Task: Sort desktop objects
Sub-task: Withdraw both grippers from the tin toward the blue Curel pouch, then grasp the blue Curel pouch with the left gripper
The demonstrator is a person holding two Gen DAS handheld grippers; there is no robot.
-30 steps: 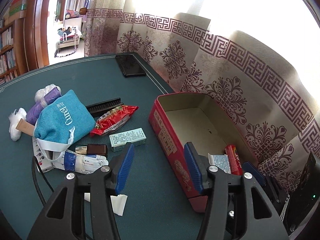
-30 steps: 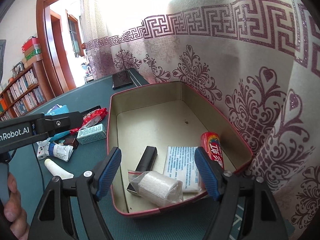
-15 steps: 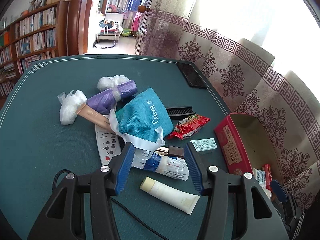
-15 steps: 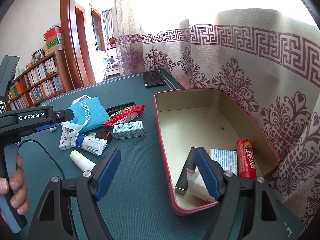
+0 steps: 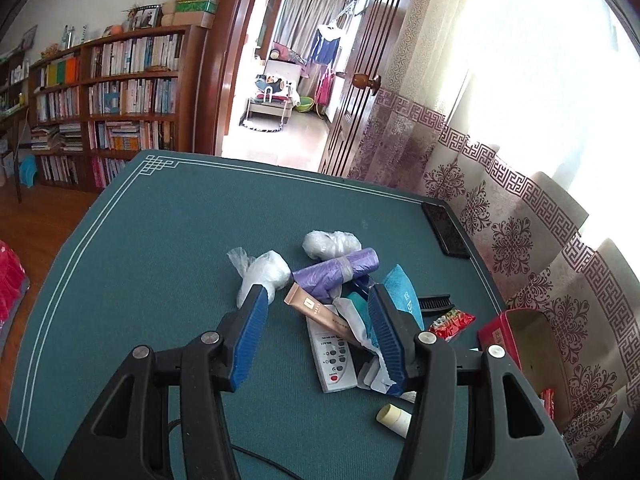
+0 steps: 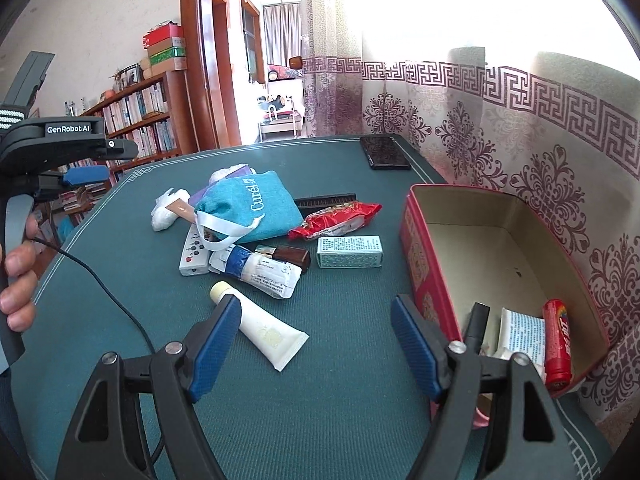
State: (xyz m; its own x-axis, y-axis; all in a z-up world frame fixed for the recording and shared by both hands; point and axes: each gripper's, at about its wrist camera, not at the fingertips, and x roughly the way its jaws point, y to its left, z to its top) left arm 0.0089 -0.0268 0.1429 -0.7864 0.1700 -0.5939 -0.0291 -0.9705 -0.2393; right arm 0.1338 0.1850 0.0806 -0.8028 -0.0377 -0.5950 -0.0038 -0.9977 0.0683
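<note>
Both hand-held grippers are spread wide, gripping nothing. The left hand-held gripper (image 5: 318,334) hovers over the pile, framing the tan tube (image 5: 320,314) and white remote (image 5: 334,356). The right hand-held gripper (image 6: 316,346) sits above the green surface (image 6: 340,400) beside the cream tube (image 6: 260,326), with the red tin (image 6: 424,264) on its right, a red tube (image 6: 557,344) inside.

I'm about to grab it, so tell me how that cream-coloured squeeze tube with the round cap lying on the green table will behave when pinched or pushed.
The cream-coloured squeeze tube looks like soft plastic, so it will probably dent under the right gripper. Its round cap end may roll a little if pushed, but the flat crimped tail should stop it. It lies flat and apart from the pile, so it is likely easy to lift.
</note>
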